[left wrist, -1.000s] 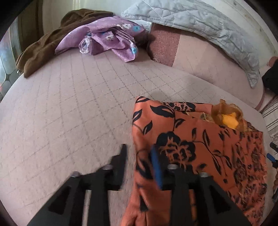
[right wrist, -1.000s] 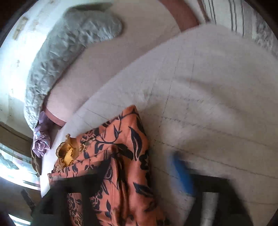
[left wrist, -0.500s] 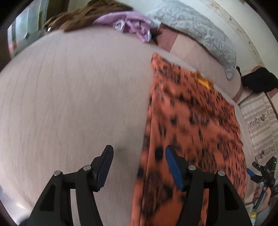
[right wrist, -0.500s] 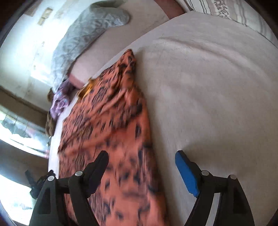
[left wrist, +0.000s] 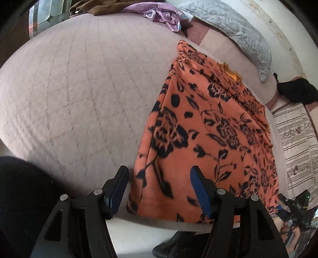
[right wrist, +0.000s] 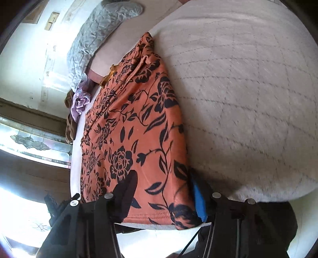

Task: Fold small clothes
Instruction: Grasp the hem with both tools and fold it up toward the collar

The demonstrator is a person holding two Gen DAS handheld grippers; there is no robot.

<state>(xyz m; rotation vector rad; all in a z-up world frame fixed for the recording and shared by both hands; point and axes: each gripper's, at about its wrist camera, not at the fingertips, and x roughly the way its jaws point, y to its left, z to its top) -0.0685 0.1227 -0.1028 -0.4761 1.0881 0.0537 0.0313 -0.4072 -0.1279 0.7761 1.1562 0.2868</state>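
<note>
**Orange garment stretched along the bed's near edge, a gripper at each lower corner**

The orange floral garment lies spread flat on the quilted bed, its hem reaching the mattress's near edge. To its left, seen from the left wrist, a broad stretch of bare bedspread runs up to a purple cloth and a brown cloth heaped at the far end; a grey quilted pillow lies along the wall side. From the right wrist, the bedspread on the garment's other side is likewise bare.

The left gripper hangs over the garment's near left corner, jaws moderately wide; the folded side edge lies between the fingers without either pad pressing it.

The right gripper sits at the opposite near corner. Its jaws have just been closing, and the hem corner lies between them, the blue pad against the cloth's edge; whether both pads pinch it cannot be told.
</note>
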